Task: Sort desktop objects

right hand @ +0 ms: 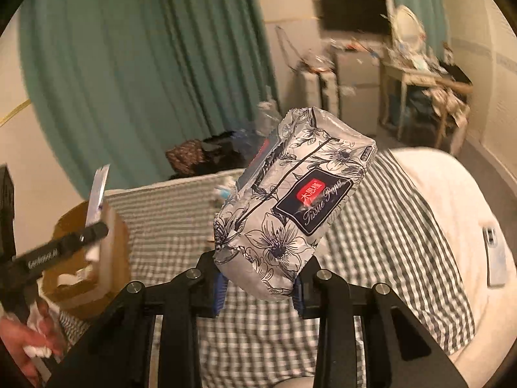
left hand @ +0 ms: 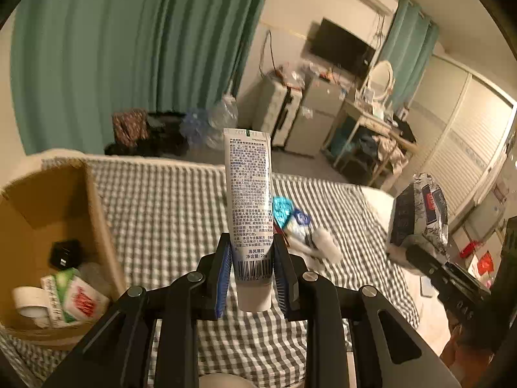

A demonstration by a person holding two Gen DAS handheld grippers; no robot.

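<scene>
One toothpaste tube is clamped in the left gripper, one tissue pack in the right gripper, beside one cardboard box.

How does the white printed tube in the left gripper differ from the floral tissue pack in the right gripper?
The white plastic tube is slim and stiff, while the silver floral-print tissue pack is bulky and soft.

The tube stands nearly upright in the left gripper; the pack leans to the right in the right gripper.

The tube carries dense small text and a barcode; the pack bears flowers and a dark label.

Both are clamped at their lower ends above the checked cloth.
</scene>
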